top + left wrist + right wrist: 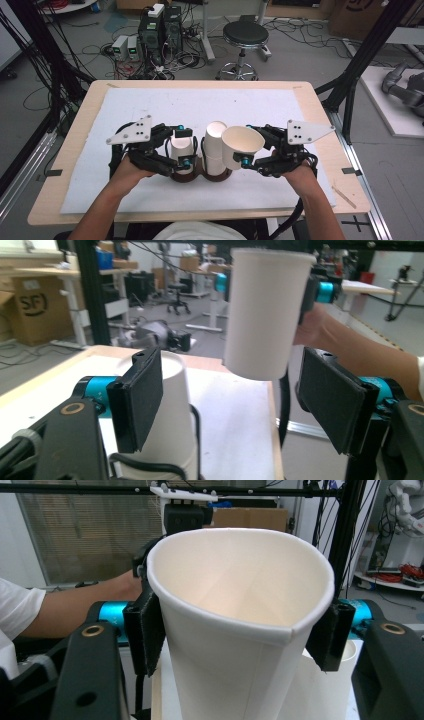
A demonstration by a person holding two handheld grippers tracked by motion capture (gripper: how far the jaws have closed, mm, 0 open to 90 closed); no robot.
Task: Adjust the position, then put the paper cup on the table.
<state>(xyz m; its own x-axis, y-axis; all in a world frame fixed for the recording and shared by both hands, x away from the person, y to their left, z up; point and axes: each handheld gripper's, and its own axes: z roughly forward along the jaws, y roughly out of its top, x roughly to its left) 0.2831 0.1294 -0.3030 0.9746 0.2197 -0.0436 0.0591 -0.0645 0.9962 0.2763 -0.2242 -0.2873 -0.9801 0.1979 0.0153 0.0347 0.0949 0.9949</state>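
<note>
The right gripper (246, 150) pinches a white paper cup (242, 145) by its sides. In the right gripper view its pads press the cup (240, 630) so hard that the rim is squeezed out of round. In the high view the cup is tilted, its mouth turned up and toward the person, just right of a stack of cups (215, 147) that stands in the right ring of a brown holder (200, 175). The left gripper view shows this cup (265, 310) lifted, with its base clear of the table.

The left gripper (184, 146) has its jaws spread on either side of another cup (181, 150), which sits in the left ring, just left of the stack. In the left gripper view one pad lies against or just in front of that cup's (165, 425) side while the other stands well off it.

The holder rests on a white mat (150, 105) covering the table (75, 135).
</note>
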